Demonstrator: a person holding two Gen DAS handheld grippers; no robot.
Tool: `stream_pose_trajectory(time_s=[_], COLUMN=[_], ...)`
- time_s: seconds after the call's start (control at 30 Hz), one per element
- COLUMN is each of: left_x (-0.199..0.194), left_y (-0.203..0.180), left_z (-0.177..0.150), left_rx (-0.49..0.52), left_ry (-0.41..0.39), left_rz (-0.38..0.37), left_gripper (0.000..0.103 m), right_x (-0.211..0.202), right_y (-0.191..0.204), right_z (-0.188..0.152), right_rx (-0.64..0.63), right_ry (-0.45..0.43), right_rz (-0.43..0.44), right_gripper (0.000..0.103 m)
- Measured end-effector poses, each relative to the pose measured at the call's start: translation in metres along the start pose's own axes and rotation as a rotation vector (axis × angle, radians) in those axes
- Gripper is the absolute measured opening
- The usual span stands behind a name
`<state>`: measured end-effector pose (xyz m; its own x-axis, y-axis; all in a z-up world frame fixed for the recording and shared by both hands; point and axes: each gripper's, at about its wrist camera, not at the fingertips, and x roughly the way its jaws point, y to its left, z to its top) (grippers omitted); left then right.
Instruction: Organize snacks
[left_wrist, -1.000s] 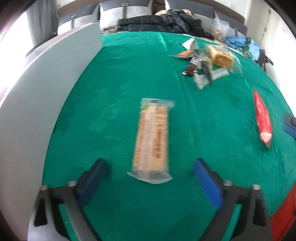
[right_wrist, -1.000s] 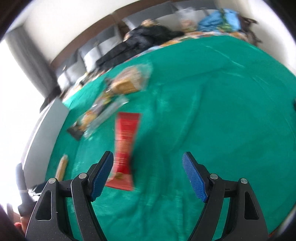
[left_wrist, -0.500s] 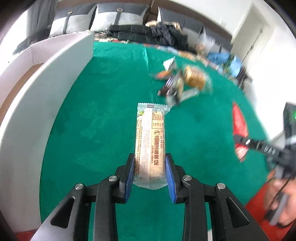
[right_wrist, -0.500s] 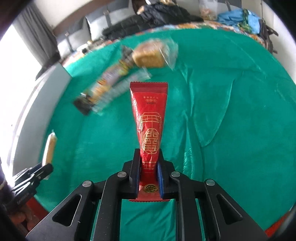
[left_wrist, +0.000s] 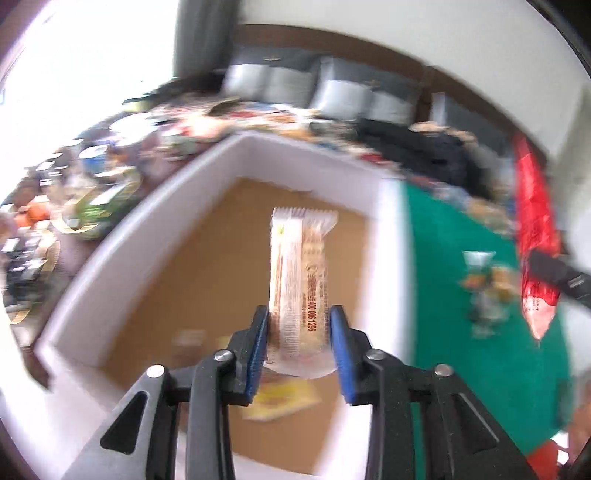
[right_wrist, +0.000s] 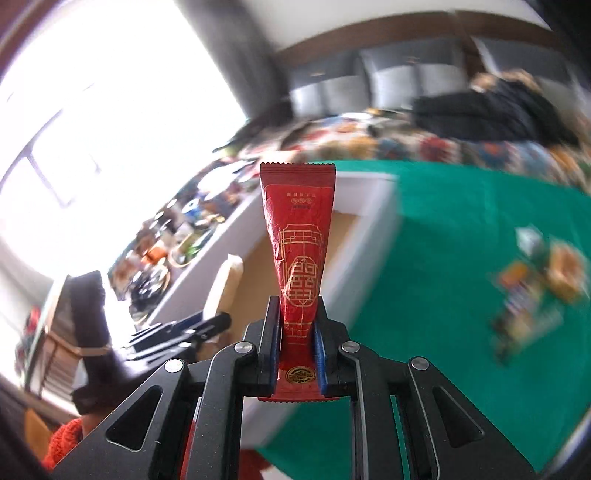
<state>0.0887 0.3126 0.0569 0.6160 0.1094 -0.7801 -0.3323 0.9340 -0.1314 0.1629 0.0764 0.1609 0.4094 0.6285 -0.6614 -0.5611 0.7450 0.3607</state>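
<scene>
Green cloth covers the tabletop (left_wrist: 454, 236), and at its edge stands a white-walled box with a brown cardboard floor (left_wrist: 207, 258). Grey cushions and dark clothes lie in the blurred background.

Left hand-held gripper (left_wrist: 300, 347) is over the box, and its blue pads have just been opening a little; they are on both sides of a pale biscuit bar in a clear wrapper (left_wrist: 299, 280), which is between them. The long axis of the bar runs straight away from the gripper, toward the far wall of the box, above the box floor. A yellow packet (left_wrist: 284, 400) lies on the box floor under the gripper.

Right hand-held gripper (right_wrist: 297, 349) is clamped on the narrow lower end of a red foil snack packet with gold print (right_wrist: 299, 258). This packet points up and away, its wide end over the box rim. To the right, a blurred heap of small wrapped snacks (right_wrist: 535, 288) lies on the cloth.
</scene>
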Motion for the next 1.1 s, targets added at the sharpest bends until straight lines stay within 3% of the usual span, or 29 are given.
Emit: stream_pose_trajectory(time_s=[0.03,0.07,0.1,0.23,0.33,0.43,0.57,0.7,0.77,0.9,1.0,1.1], left_x=[0.008,0.012,0.013,0.000,-0.014,-0.031,-0.044,-0.018,0.008,0.071,0.088,0.097], left_y=[0.013,0.026,0.035,0.047,0.024,-0.028,-0.110,-0.199,-0.226,-0.260,-0.277,-0.282], left_z=[-0.003,-0.011,-0.016,-0.047,-0.059,-0.064,-0.068,-0.091,-0.108,-0.144,-0.156,-0.148], left_rx=[-0.013,-0.031,-0.048,-0.084,-0.056,-0.012,0.089,0.228,0.269,0.303,0.361,0.384], left_ry=[0.021,0.032,0.028,-0.013,-0.050,-0.079,-0.089,0.003,0.044,0.181,0.172,0.149], left_rz=[0.054,0.107,0.138,0.097,0.033,-0.104,-0.263,-0.371,-0.364,-0.284,-0.218,-0.188], left_gripper=[0.079,0.089,0.089,0.091,0.091,0.091,0.102,0.103,0.102,0.100,0.099,0.100], right_x=[0.013,0.027,0.034,0.021,0.008,-0.014,-0.050,-0.088,-0.107,-0.129,-0.138,-0.140], right_y=[0.012,0.023,0.028,0.014,-0.039,-0.108,-0.192,-0.268,-0.298,-0.344,-0.347,-0.351], right_z=[0.002,0.003,0.002,-0.032,-0.079,-0.128,-0.187,-0.224,-0.233,-0.237,-0.239,-0.238], right_rx=[-0.025,-0.052,-0.066,-0.111,-0.146,-0.113,-0.057,0.075,0.152,0.289,0.319,0.315], right_ry=[0.010,0.029,0.038,-0.003,-0.001,0.000,0.030,0.054,0.039,0.000,-0.032,-0.039], right_rz=[0.000,-0.009,-0.025,-0.077,-0.228,-0.373,-0.553,-0.679,-0.718,-0.749,-0.767,-0.762], right_gripper=[0.033,0.061,0.072,0.071,0.071,0.071,0.071,0.071,0.071,0.071,0.074,0.079])
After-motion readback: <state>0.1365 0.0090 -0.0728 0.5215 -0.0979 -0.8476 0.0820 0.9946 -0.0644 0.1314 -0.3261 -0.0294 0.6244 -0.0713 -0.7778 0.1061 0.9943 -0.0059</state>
